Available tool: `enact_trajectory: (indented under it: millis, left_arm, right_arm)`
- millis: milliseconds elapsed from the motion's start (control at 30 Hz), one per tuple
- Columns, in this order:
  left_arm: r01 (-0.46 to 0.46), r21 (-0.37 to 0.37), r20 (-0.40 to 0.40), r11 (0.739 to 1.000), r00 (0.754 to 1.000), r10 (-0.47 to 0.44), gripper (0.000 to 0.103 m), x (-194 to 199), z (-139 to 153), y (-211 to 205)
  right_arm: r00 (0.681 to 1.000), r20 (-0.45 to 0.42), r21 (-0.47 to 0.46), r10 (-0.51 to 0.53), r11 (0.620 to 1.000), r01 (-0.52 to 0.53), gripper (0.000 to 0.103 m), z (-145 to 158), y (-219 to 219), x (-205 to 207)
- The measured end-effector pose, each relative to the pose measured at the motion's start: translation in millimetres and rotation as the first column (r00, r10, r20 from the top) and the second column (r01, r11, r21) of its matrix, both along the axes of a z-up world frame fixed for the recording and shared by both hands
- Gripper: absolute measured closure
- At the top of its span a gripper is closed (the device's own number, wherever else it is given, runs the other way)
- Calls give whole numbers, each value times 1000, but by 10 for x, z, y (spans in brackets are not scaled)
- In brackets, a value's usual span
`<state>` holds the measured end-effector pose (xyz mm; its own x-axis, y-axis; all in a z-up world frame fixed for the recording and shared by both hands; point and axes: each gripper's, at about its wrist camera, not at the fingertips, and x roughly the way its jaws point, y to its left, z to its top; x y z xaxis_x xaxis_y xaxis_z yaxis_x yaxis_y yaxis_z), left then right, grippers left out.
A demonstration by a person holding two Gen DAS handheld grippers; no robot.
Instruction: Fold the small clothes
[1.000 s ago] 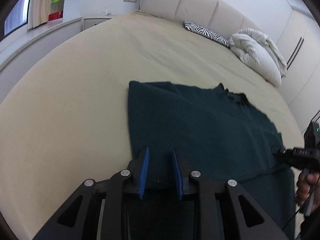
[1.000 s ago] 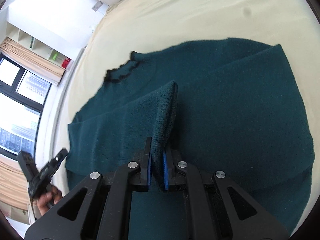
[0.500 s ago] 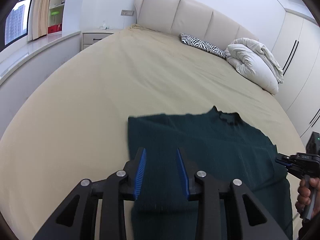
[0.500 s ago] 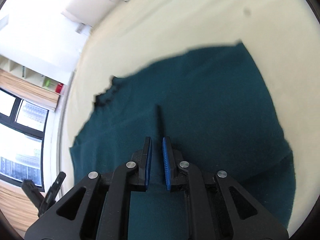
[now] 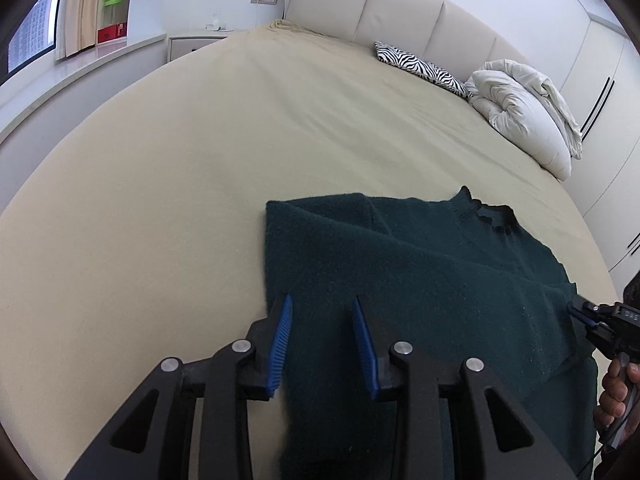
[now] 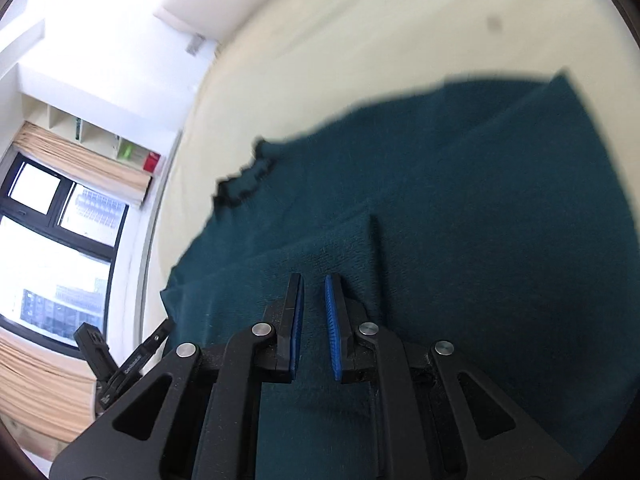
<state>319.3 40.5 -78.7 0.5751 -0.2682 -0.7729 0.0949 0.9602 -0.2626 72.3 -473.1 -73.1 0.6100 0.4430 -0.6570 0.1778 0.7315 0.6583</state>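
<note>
The dark green knitted sweater (image 5: 420, 280) is lying partly folded on the beige bed (image 5: 200, 160). The left tool (image 5: 322, 320) is hanging part-open and empty; the right tool (image 6: 314, 316) is standing narrow, gripping nothing. Dragging either could be undoing the fold.

Home bedroom: wide bed (image 5: 280, 128), padded headboard (image 5: 400, 12) (zebra pillow (image 5: 420, 66)), rolled duvet (image 5: 524, 116), wardrobe (image 5: 600, 80).

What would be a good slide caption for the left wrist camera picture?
Left gripper open above a dark green sweater lying on a beige bed, right gripper at the sweater's far edge.
</note>
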Motion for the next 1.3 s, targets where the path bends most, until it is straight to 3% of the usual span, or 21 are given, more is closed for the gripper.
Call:
enact_trajectory:
  millis: [67,100,167,233,333,400,500,567,667,933,1000,1233,1300]
  left_arm:
    - [14,11,2,1000,1000,-14,69,-16,-42,-13]
    - [16,11,3,1000,1000,-17,69,-19,-37,-27]
    - [-10,4,-9,1000,1000,10,69,-107,40,73]
    - [-26,-31,0,999,1000,26,68,-266,143,196]
    - [-50,-15,34,999,998,50,59,-668,289,380]
    - [-44,-9,40,999,998,44,52,-992,356,455]
    - [-23,13,46,1000,999,23,39,-1459,421,491]
    - [-28,-15,41,999,999,29,33,-1788,436,541]
    - [-24,-59,7,998,1000,25,33,-2196,406,591]
    - [-42,-165,-180,985,984,12,33,-3008,133,718]
    - [-38,-196,-204,980,979,-3,33,-3137,100,735]
    - [28,-169,-242,985,968,-69,36,-3355,62,528]
    - [27,-167,-253,986,965,-70,44,-3341,50,514]
  right_arm:
    - [999,-1,-14,32,999,-32,88,-29,40,-24]
    - [998,-47,-41,45,998,-47,78,-112,62,5]
    - [996,-55,-22,68,997,-69,78,-211,48,-28]
    - [998,-56,-12,20,1000,-21,78,-87,-18,-150]
    - [1000,18,-41,-5,999,6,74,173,-35,-440]
    - [997,69,-86,-29,996,35,47,351,-23,-749]
    - [991,128,-101,-48,993,61,37,518,13,-1245]
    - [990,133,-120,-40,991,56,37,571,71,-1571]
    - [992,118,-137,-43,989,59,37,591,118,-2041]
    - [993,78,-151,-91,983,102,37,583,-61,-3263]
    - [993,60,-135,-104,985,112,37,543,-113,-3449]
    - [987,-2,-116,-163,980,162,37,415,-318,-3945]
    - [984,-15,-129,-176,976,173,37,406,-391,-4041]
